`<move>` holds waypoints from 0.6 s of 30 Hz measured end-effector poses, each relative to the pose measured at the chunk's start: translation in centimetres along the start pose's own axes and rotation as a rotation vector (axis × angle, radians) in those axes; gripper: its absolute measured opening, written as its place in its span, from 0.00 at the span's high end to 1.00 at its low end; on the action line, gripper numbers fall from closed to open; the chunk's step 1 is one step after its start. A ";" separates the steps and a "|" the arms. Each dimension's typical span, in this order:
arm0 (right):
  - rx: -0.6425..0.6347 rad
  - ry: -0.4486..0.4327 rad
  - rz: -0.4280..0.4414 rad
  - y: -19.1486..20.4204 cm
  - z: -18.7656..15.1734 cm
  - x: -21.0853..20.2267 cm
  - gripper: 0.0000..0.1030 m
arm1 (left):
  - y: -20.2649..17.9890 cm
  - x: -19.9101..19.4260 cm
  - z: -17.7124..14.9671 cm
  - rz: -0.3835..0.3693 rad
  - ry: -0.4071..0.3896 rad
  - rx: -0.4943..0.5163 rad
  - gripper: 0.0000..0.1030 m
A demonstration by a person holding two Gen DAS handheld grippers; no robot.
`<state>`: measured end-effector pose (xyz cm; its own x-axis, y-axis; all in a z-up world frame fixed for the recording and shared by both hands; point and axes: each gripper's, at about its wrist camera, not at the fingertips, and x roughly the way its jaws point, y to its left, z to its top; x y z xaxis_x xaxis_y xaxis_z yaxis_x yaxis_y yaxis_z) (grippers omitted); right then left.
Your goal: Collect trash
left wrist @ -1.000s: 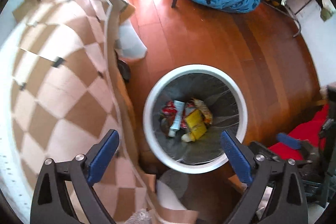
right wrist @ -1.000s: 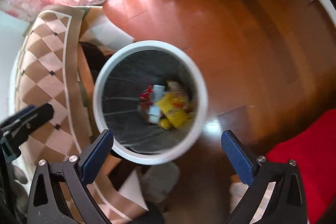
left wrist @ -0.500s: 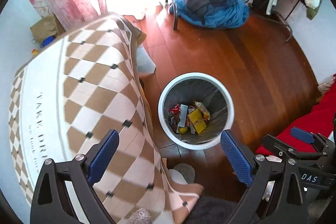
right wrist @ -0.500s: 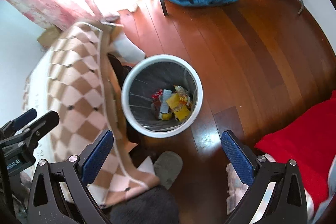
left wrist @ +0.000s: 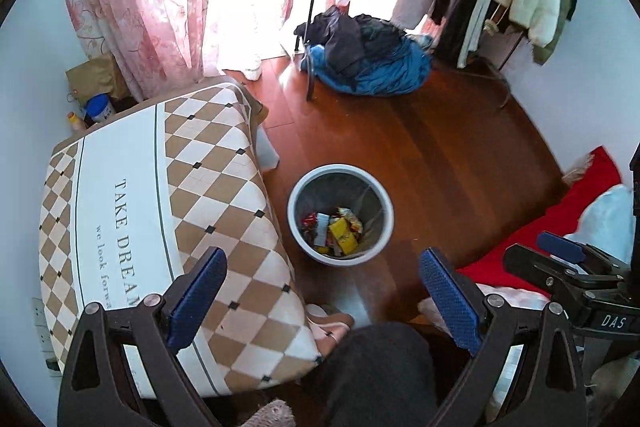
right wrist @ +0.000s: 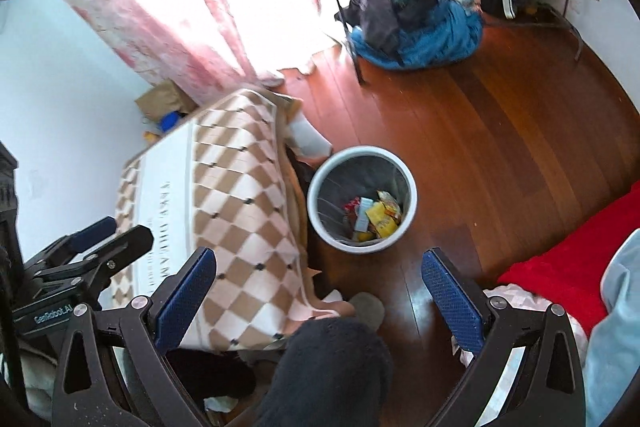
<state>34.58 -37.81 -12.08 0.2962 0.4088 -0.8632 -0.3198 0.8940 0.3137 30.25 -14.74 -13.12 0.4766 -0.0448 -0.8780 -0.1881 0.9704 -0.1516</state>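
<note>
A white-rimmed waste bin [left wrist: 340,169] with a dark liner stands on the wooden floor beside a low table. Inside it lies trash [left wrist: 338,233]: yellow, red and white wrappers. In the right wrist view the same bin [right wrist: 360,151] and its trash [right wrist: 374,215] sit just left of centre. My left gripper [left wrist: 320,259] hangs high above the bin, open, with nothing between its blue pads. My right gripper [right wrist: 318,259] is open too and holds nothing. Each gripper shows in the other's view, the right gripper [left wrist: 536,253] at the right edge and the left gripper [right wrist: 120,231] at the left edge.
A table under a brown-and-white checked cloth [left wrist: 160,187] stands left of the bin. A blue and dark clothes pile [left wrist: 368,67] lies by a rack leg at the back. A red blanket [left wrist: 580,195] is on the right. A person's dark trouser leg [left wrist: 376,367] and grey slipper [right wrist: 368,307] are below.
Both grippers have risen well away from the bin, which now looks far smaller. More of the room, the curtain and hanging clothes have come into view. Both stay open.
</note>
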 end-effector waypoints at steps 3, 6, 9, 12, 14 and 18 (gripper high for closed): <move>-0.018 -0.021 0.029 1.3 -0.4 -2.8 0.00 | 0.1 -2.5 -0.5 -0.028 -0.016 -0.005 0.04; -0.041 -0.034 0.055 2.7 -0.8 -5.2 0.00 | 0.4 -4.9 -0.9 -0.051 -0.033 0.000 0.04; -0.053 -0.033 0.081 3.5 -1.1 -6.5 0.00 | 0.3 -6.8 -1.3 -0.068 -0.040 0.011 0.04; -0.070 -0.028 0.098 4.3 -1.2 -7.6 0.00 | 0.4 -7.9 -1.5 -0.092 -0.031 0.007 0.04; -0.075 -0.017 0.111 4.4 -1.3 -7.7 0.00 | 0.4 -8.3 -1.6 -0.100 -0.025 0.012 0.04; -0.089 0.004 0.122 4.8 -1.1 -8.3 0.00 | 0.5 -9.2 -1.6 -0.110 -0.019 0.016 0.04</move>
<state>29.62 -37.12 -3.88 0.2463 0.5126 -0.8225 -0.4321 0.8178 0.3803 24.43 -14.23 -5.81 0.5094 -0.1466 -0.8480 -0.1200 0.9637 -0.2387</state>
